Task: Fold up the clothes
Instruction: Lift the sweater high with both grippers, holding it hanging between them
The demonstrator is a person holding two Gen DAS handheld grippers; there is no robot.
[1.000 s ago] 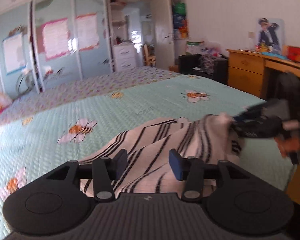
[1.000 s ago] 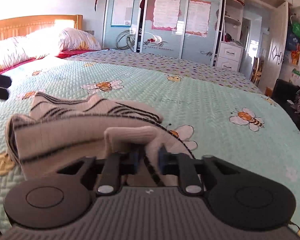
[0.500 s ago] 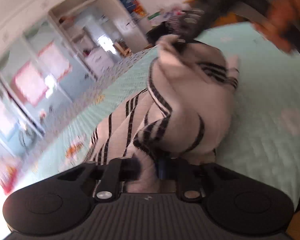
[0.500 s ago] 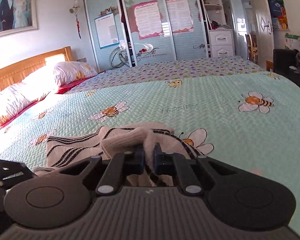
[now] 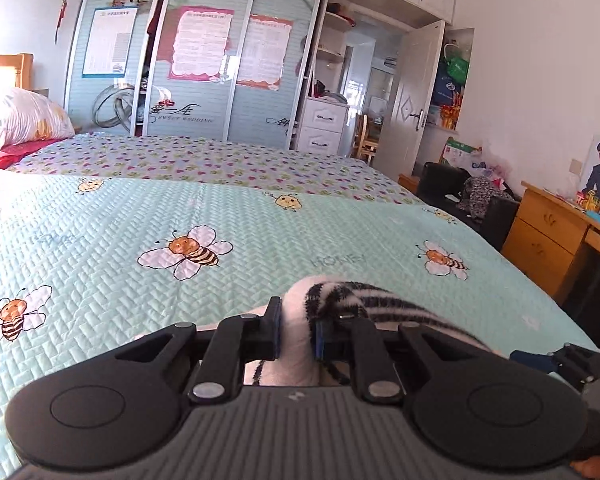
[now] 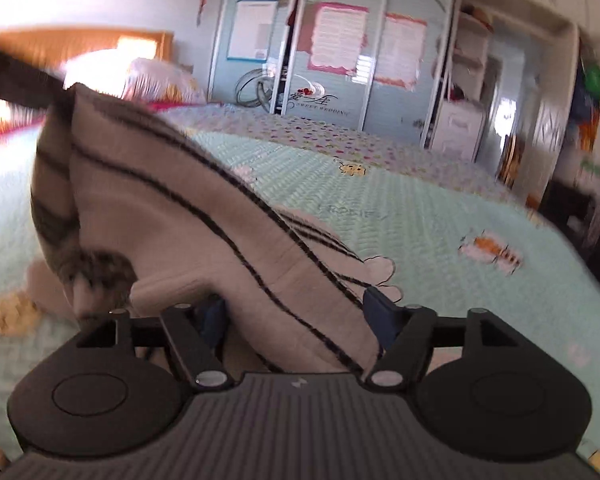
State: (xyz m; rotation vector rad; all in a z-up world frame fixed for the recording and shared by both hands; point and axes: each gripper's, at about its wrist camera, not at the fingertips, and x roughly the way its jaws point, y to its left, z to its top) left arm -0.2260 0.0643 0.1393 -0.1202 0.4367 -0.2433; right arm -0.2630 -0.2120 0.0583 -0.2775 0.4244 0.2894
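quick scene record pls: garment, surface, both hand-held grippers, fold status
garment: white knit with black stripes, bunched, partly lifted off the bed
surface: mint bee-print quilt on a bed
left hand-held gripper: jaws closed on a fold of the garment, holding it up
right hand-held gripper: jaws have just been opening; they stand wide, cloth draped between them, pads not pressing it
fold status: not yet flat or squared; garment hangs from the left grip
image quality: right wrist view motion-blurred
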